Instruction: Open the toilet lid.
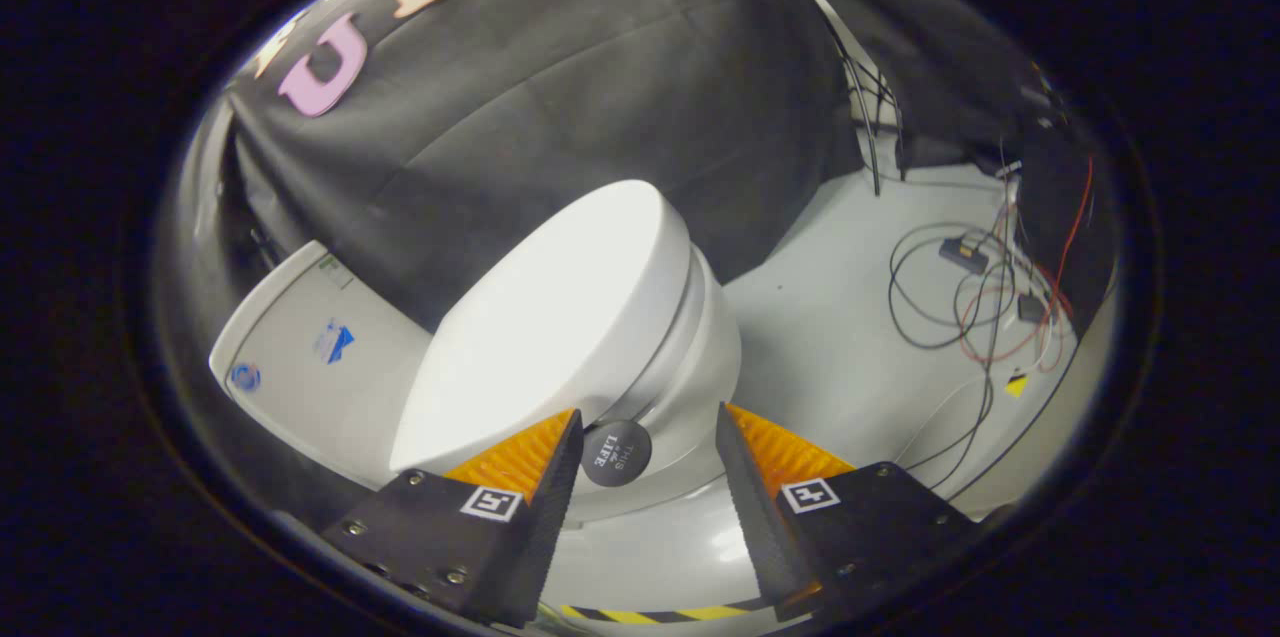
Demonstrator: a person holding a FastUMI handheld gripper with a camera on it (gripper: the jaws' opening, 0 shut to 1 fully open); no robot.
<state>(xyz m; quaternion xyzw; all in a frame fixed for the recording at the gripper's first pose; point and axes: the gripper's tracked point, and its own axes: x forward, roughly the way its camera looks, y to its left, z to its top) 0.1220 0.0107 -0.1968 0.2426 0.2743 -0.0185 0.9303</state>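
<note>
A glossy white oval toilet lid (560, 317) lies closed on its white ceramic bowl (700, 357), just ahead of the hand-held gripper (648, 462), whose fingers stand wide apart, empty. A small round dark sticker (616, 453) sits between them.

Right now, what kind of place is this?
Likely a mock bathroom in a test booth: a white toilet with closed lid, black cloth wall, loose cables on the floor. The gripper is open.
</note>
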